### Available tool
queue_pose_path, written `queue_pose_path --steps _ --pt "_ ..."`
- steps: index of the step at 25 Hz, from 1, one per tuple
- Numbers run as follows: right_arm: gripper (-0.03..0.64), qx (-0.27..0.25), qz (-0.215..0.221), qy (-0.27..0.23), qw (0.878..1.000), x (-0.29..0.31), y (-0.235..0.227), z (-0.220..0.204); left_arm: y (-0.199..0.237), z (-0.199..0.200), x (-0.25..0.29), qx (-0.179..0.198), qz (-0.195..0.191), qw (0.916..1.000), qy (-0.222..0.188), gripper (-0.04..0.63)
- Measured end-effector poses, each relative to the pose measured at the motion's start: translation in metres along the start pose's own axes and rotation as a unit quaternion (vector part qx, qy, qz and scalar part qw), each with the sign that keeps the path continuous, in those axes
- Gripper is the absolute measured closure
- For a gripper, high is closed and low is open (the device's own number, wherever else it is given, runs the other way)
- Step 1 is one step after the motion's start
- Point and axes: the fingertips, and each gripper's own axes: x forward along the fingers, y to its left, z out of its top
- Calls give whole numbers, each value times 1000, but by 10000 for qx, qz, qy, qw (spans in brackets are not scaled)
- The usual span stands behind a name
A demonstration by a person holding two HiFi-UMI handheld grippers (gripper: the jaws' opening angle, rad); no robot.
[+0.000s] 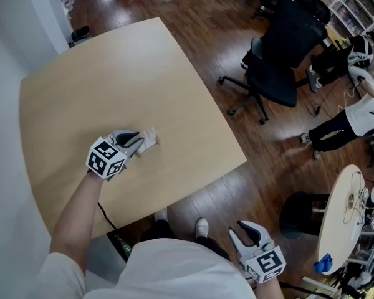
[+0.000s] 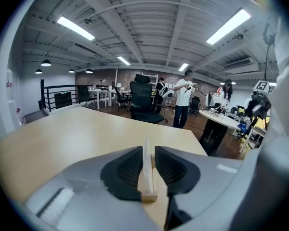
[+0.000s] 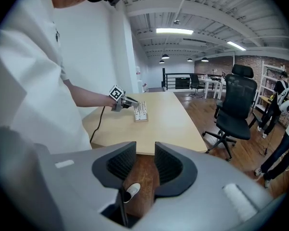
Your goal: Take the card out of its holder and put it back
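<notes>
A: Card (image 2: 147, 154) stands on edge in its wooden holder (image 2: 148, 195), slightly toward 4 o'clock from the middle of the table (image 1: 112, 86). The left gripper (image 1: 139, 143) reaches in from 8 o'clock. Its jaws are apart and straddle the card without clamping it.

B: So nothing gripped. Risk?

A: The left pad sits just beside the card and there's more gap on the right. Back out skewed and I'd expect that pad to drag the card, tilt it, or tip the holder. The base looks light. Close off-centre and the card likely bends before it lifts.

B: Right gripper (image 3: 145, 146)?

A: Off the table at 5 o'clock, jaws apart and empty. Only floor and a shoe (image 3: 130, 190) show behind them. It can't steady the holder from there.

B: Blind spots?

A: Slot depth. The pads cover most of where the card meets the holder, so I can't tell if it's fully seated. The left gripper view gives the card edge-on, face unseen. In the head view the jaws cover its near end. The right gripper view shows it too small to read any print.
</notes>
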Motion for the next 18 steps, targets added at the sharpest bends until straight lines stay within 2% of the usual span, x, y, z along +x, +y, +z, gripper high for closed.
queue_pose_path --steps 4,9,13,18 --pt "491 -96 162 10 9998 -2 0 -2 2 11 -14 15 316 9993 -182 495" --pt "491 -480 546 -114 9973 1 -5 -1 -17 26 -64 53 1114 9921 -566 495" --pt "491 -852 961 -363 9911 -8 -20 -6 -84 31 -113 -133 1710 9807 -937 496" --pt "491 -1323 1639 -639 9755 -39 -39 -36 -212 21 -151 -464 2414 9607 -1289 508"
